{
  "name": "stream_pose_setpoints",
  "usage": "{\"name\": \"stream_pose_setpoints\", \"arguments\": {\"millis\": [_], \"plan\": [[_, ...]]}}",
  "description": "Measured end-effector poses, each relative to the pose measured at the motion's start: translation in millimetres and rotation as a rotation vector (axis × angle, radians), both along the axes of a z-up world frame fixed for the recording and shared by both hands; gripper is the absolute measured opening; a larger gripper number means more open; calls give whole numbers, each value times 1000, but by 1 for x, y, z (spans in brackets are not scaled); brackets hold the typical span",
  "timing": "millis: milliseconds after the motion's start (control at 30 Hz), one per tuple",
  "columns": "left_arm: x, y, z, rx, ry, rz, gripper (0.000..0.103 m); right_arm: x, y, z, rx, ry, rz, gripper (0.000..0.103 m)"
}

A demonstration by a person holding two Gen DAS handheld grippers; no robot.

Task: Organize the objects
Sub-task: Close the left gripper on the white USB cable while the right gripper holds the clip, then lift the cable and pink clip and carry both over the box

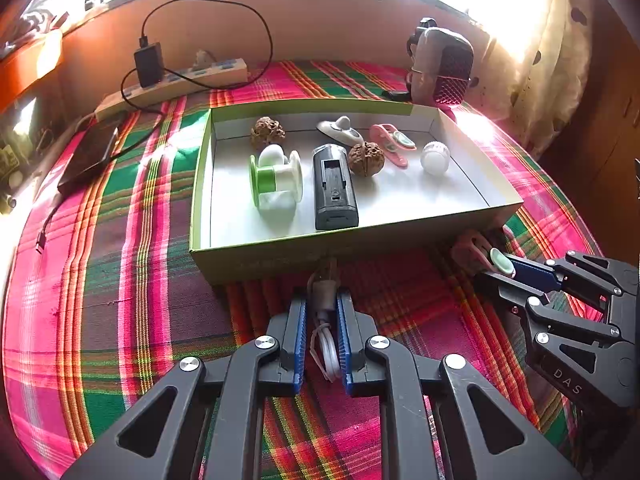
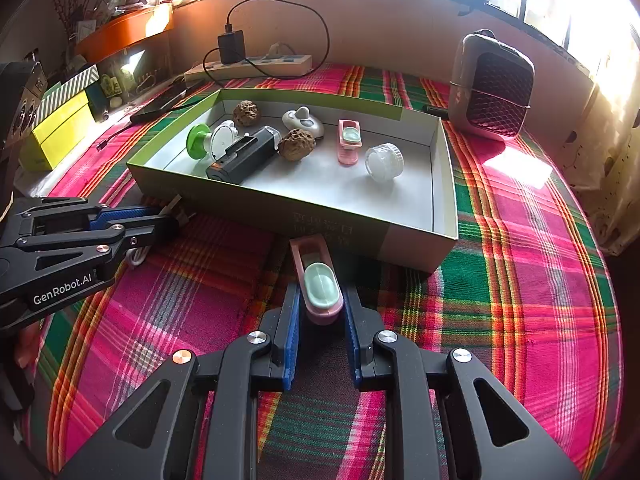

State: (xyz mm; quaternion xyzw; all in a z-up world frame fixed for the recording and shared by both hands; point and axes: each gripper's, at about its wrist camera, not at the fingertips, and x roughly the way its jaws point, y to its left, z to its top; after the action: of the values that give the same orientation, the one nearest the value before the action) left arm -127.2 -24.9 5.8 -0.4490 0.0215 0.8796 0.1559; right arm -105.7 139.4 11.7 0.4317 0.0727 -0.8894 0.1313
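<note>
A green-rimmed cardboard box (image 1: pixel 200 184) (image 2: pixel 448 184) sits on the plaid cloth. It holds a green spool (image 1: pixel 276 178), a black battery case (image 1: pixel 334 188), two walnuts (image 1: pixel 366 159), a white gadget (image 1: pixel 340 130), a pink clip (image 1: pixel 392 144) and a clear round jar (image 1: pixel 435 158). My left gripper (image 1: pixel 322 304) is shut on a white cable plug (image 1: pixel 325 292) just in front of the box; it also shows in the right wrist view (image 2: pixel 160 216). My right gripper (image 2: pixel 322 300) is shut on a second pink clip (image 2: pixel 320 284) with a mint pad, near the box's front wall; it also shows in the left wrist view (image 1: pixel 496 268).
A power strip (image 1: pixel 176 82) with a black charger and looping cable lies behind the box. A black phone (image 1: pixel 90 156) lies at the left. A small heater (image 2: pixel 492 88) stands at the back right. Yellow boxes (image 2: pixel 60 128) stand at the far left.
</note>
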Motion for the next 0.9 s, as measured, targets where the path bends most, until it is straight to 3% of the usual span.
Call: {"name": "stream_pose_setpoints", "arguments": {"millis": [900], "plan": [[7, 0, 0, -1, 11, 24, 12, 2, 1, 0, -4, 4, 5, 19]]}}
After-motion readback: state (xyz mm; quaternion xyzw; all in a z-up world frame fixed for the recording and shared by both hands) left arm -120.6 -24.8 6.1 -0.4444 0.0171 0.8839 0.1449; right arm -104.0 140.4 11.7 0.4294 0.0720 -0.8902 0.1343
